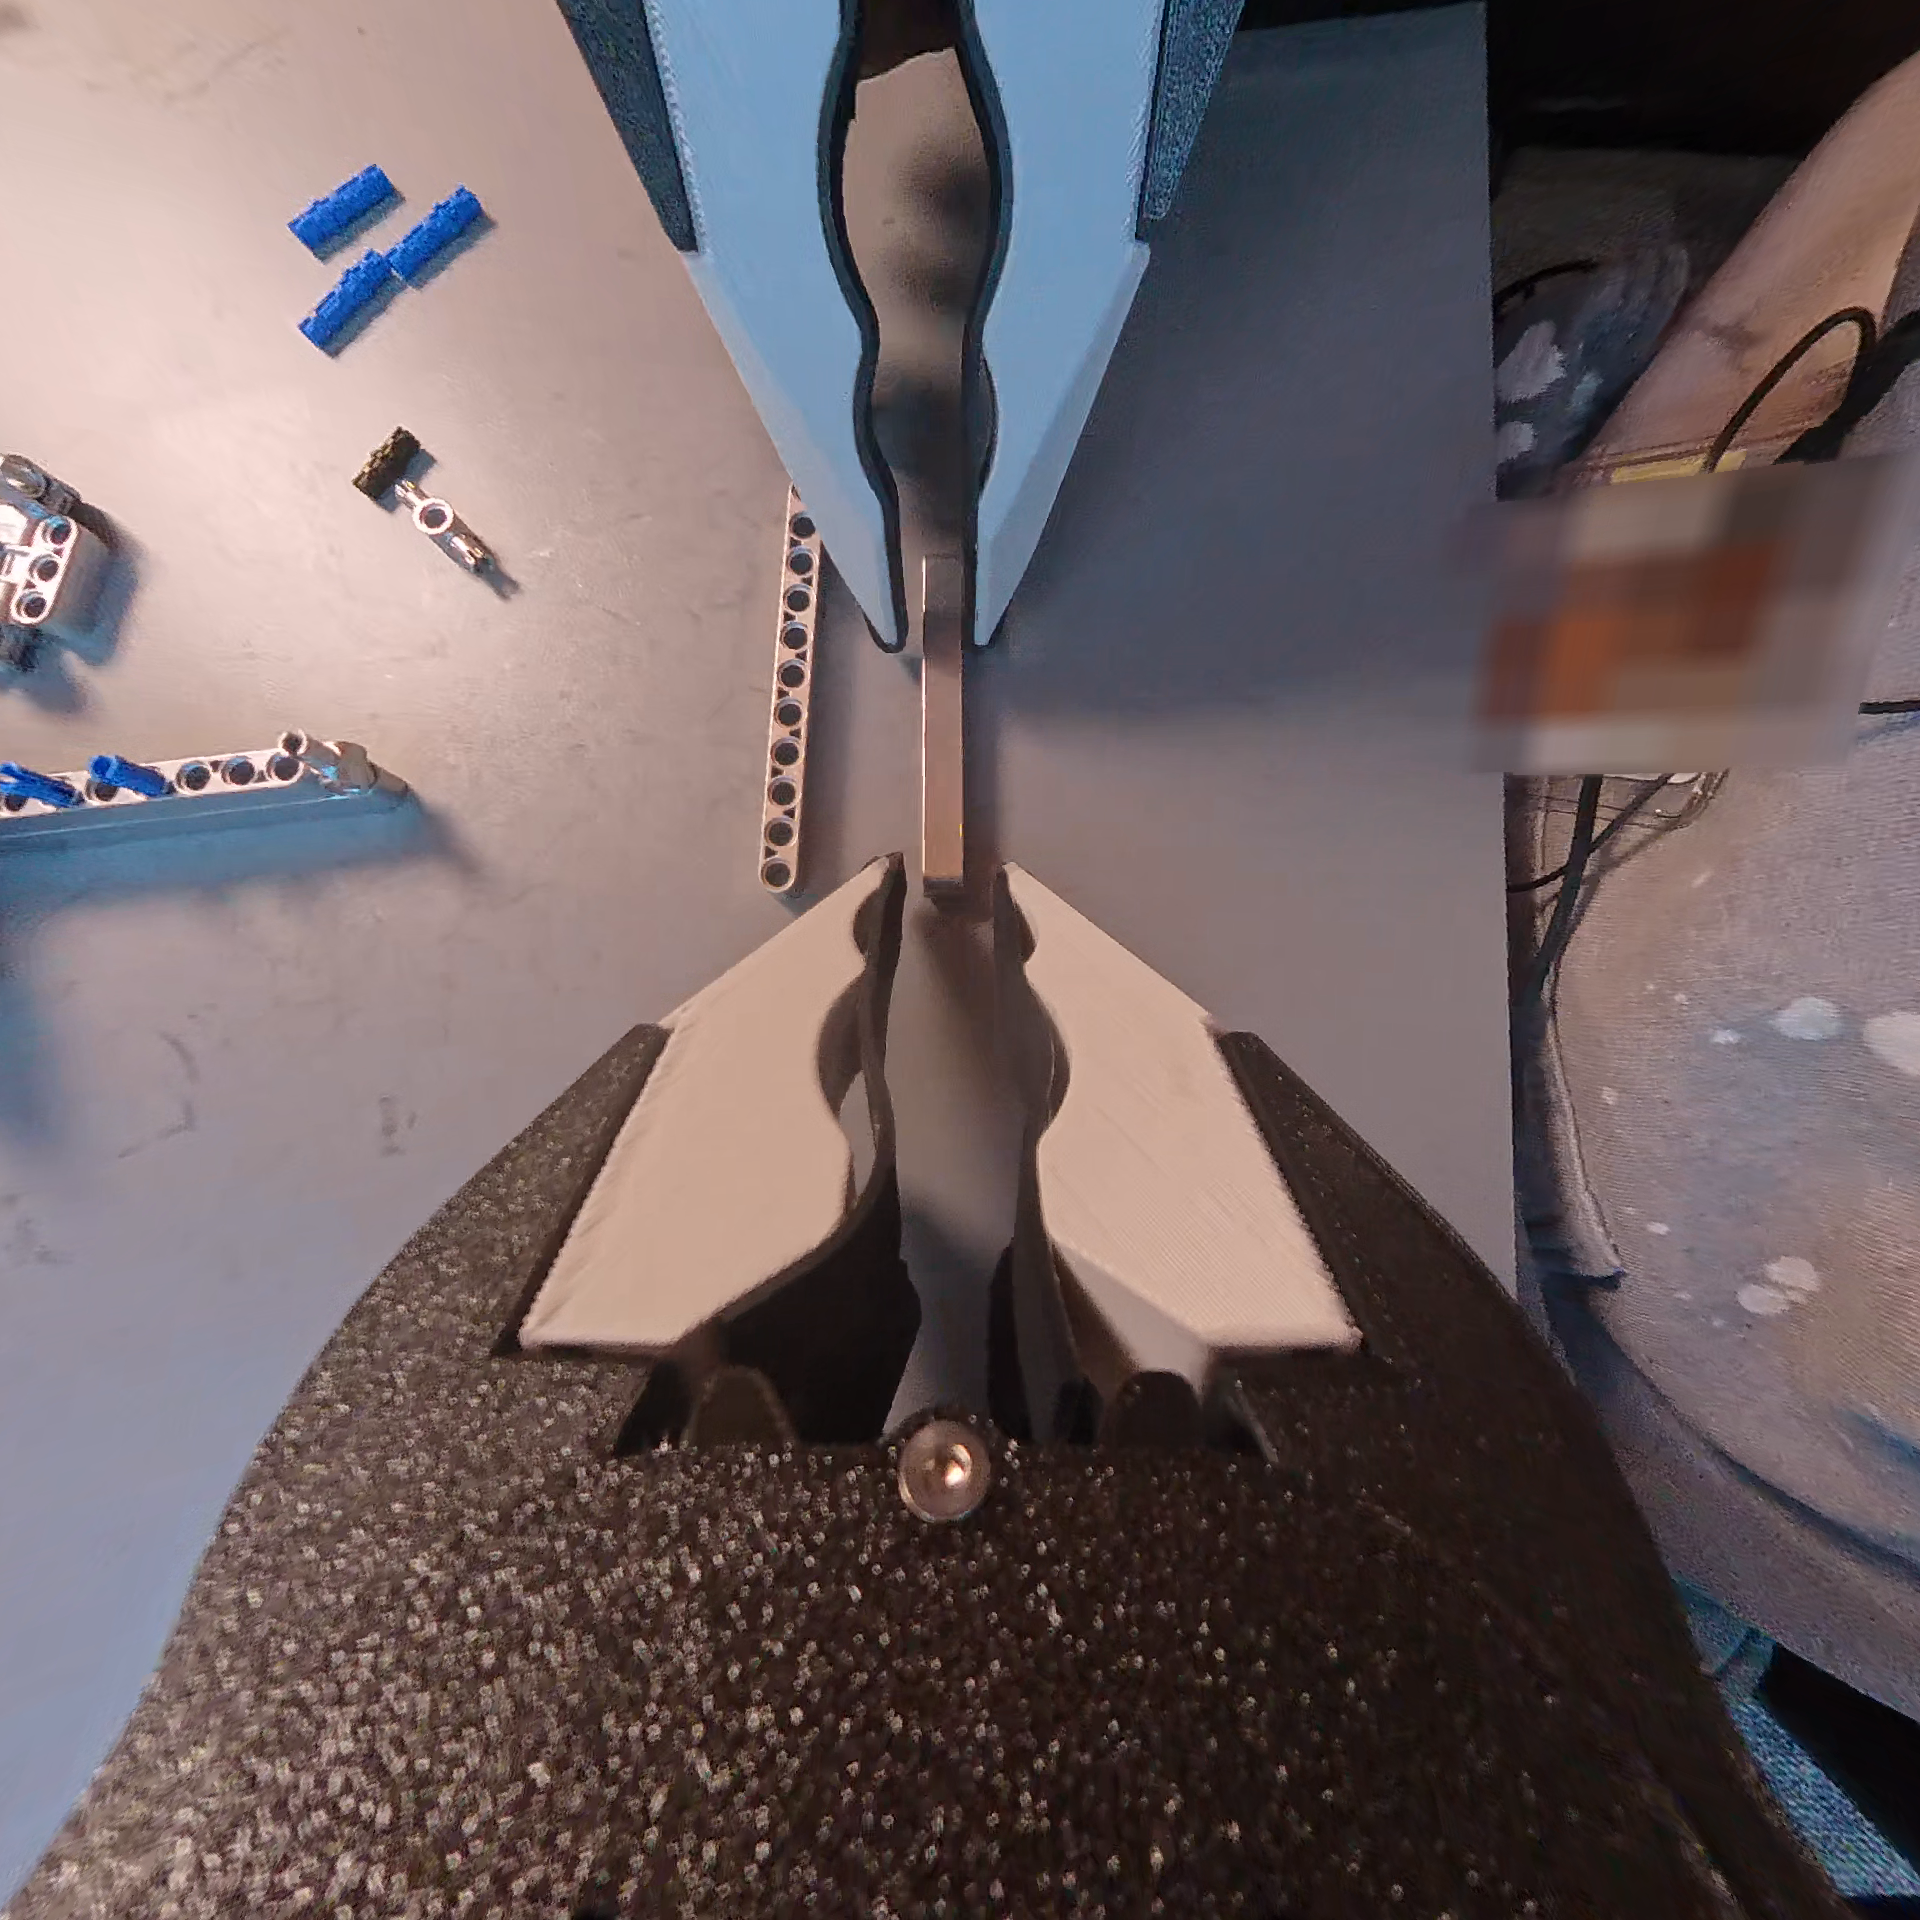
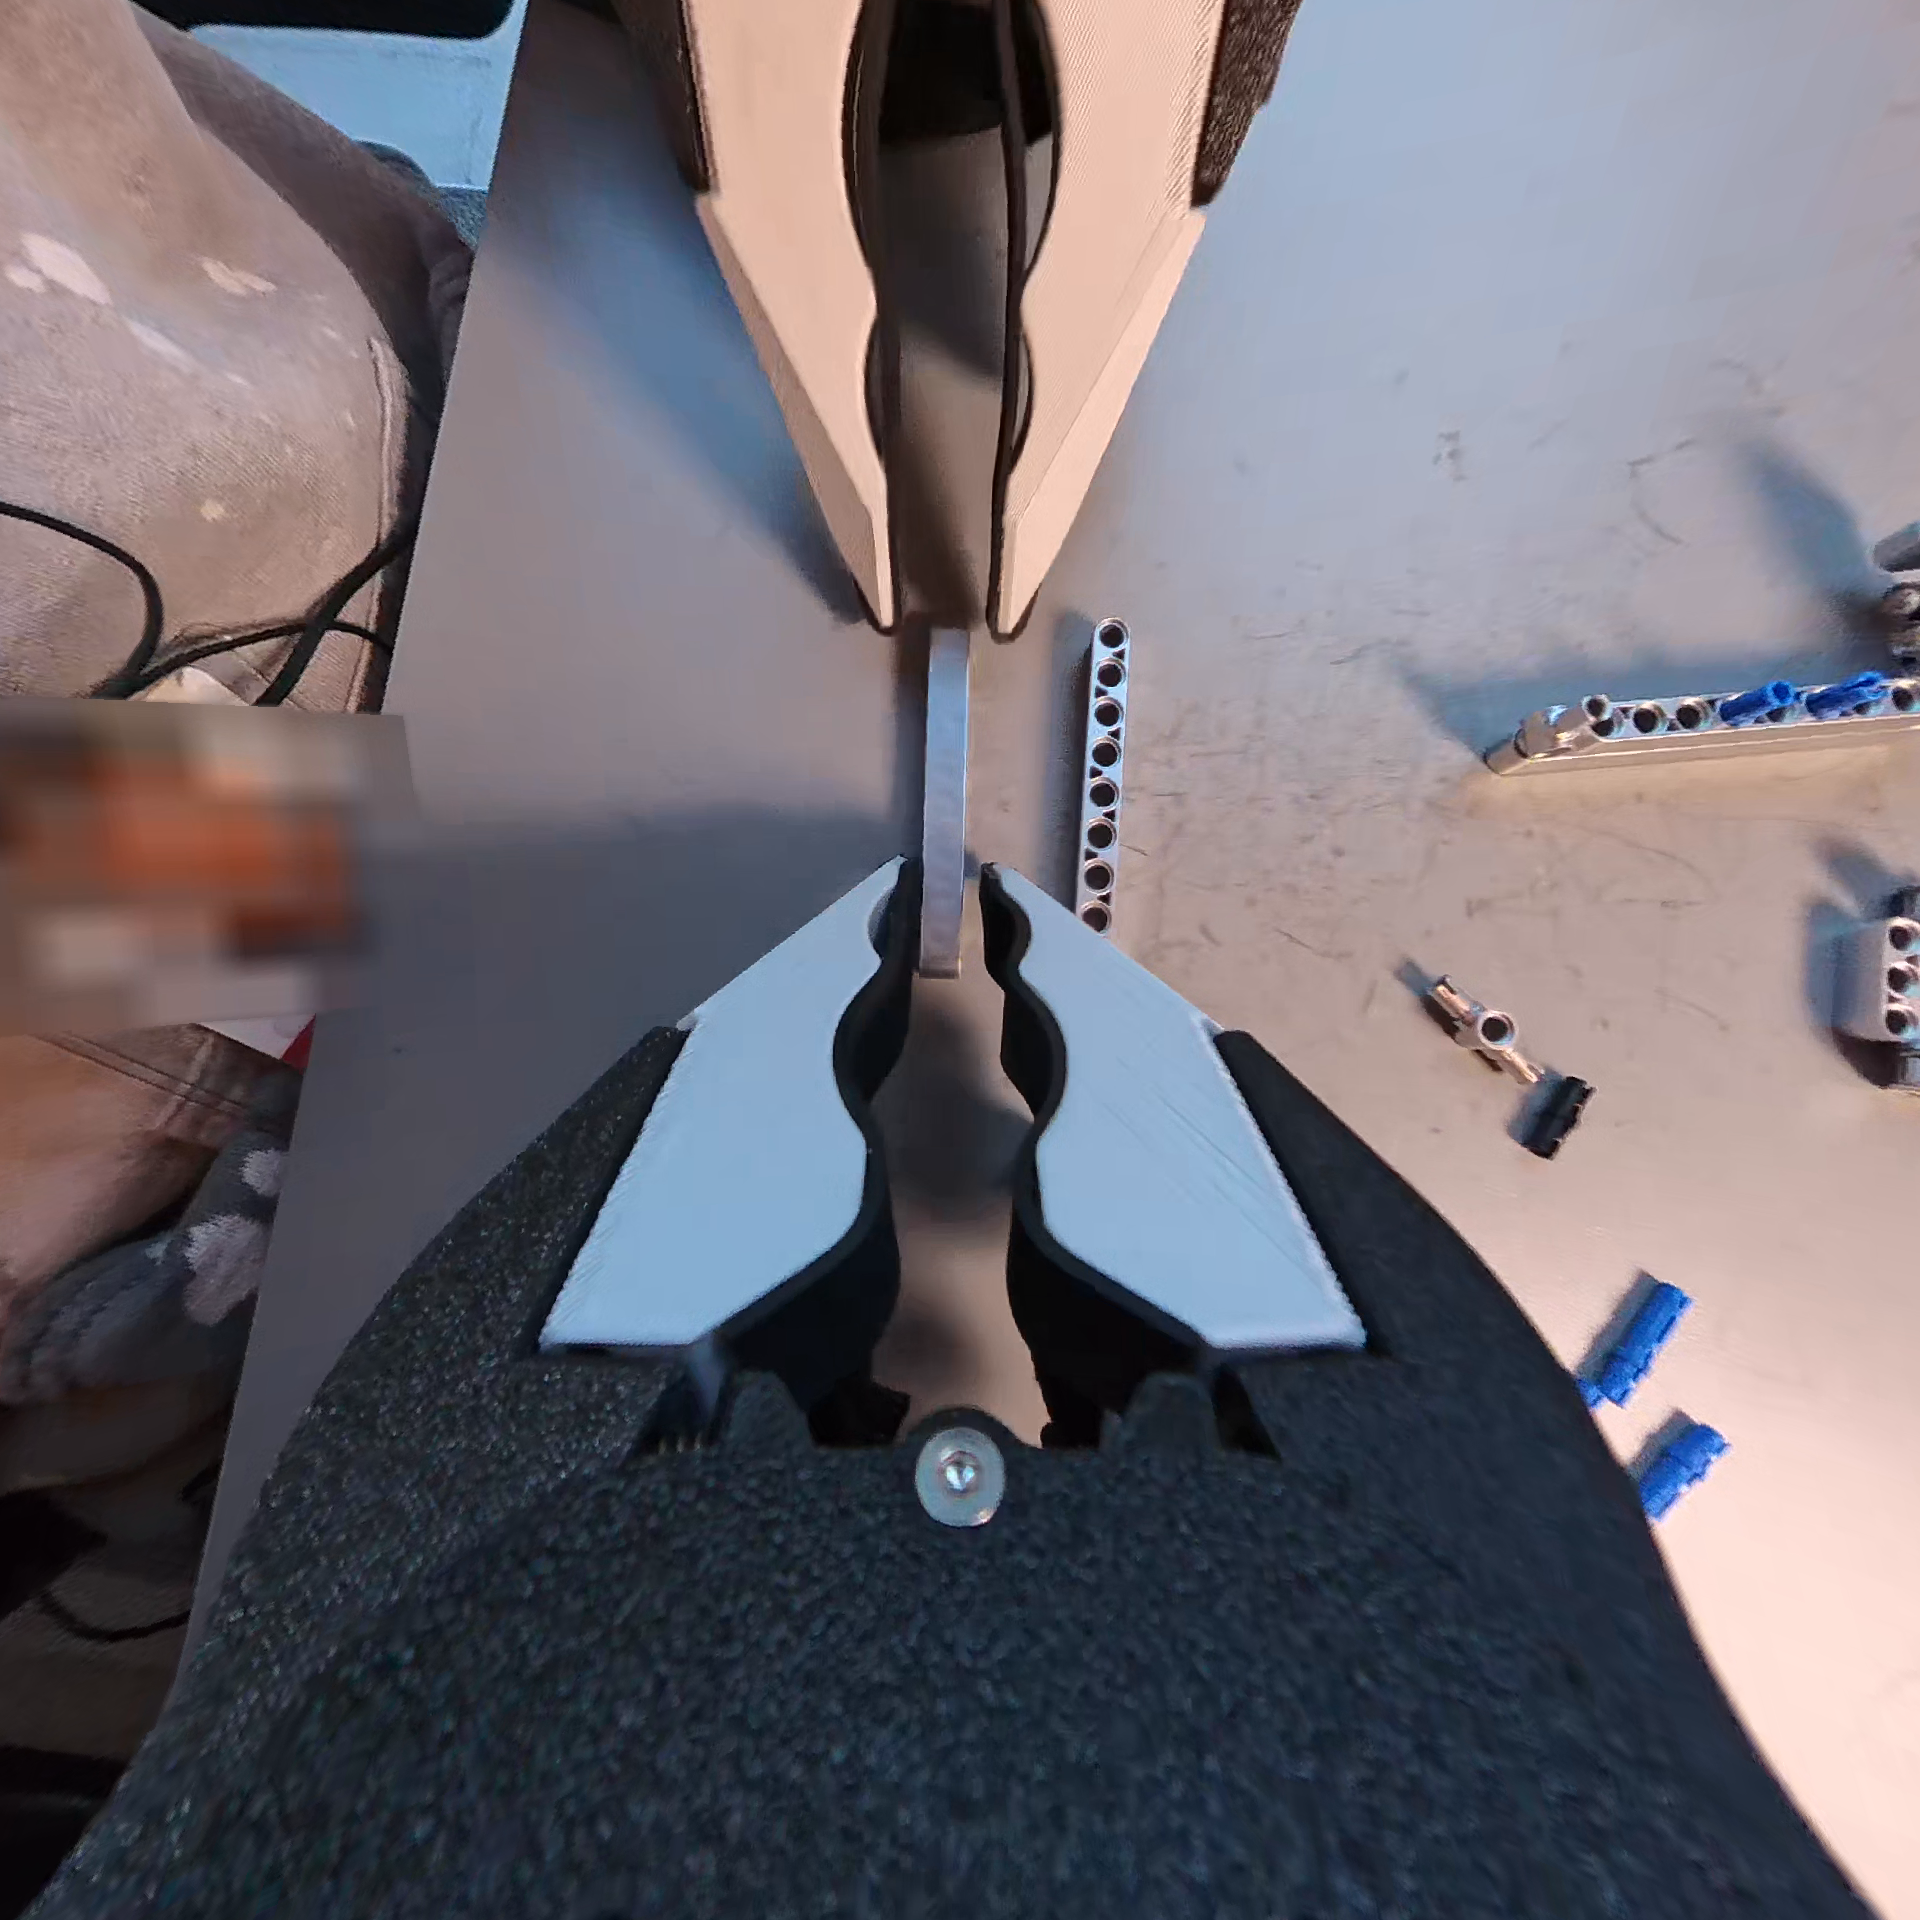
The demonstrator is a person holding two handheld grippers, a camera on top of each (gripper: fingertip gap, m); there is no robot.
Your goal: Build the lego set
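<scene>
My right gripper [image 2: 943, 878] is shut on one end of a slim grey beam [image 2: 943, 790], held edge-on above the grey table [image 2: 644, 623]. My left gripper [image 1: 948, 875] faces it from the other side. Its jaws are narrowly apart, with the beam's [image 1: 943, 727] free end just at its fingertips and a small gap on each side. The left gripper's fingers look blurred. Each gripper also shows at the top of the other's view: the right one in the left wrist view [image 1: 935, 636], the left one in the right wrist view [image 2: 943, 623].
A loose grey holed beam [image 1: 790, 707] [image 2: 1103, 774] lies beside the grippers. Farther off lie blue pins [image 1: 390, 244] [image 2: 1642, 1340], a black-and-grey connector [image 1: 426, 499] [image 2: 1496, 1049], a long grey beam with blue pins [image 1: 208, 795] [image 2: 1704, 722] and a grey block assembly [image 1: 42, 561] [image 2: 1881, 966]. A person's clothing [image 1: 1714, 1143] [image 2: 156, 364] is past the table's edge. Some 5 cm of space lies between my two pairs of fingers.
</scene>
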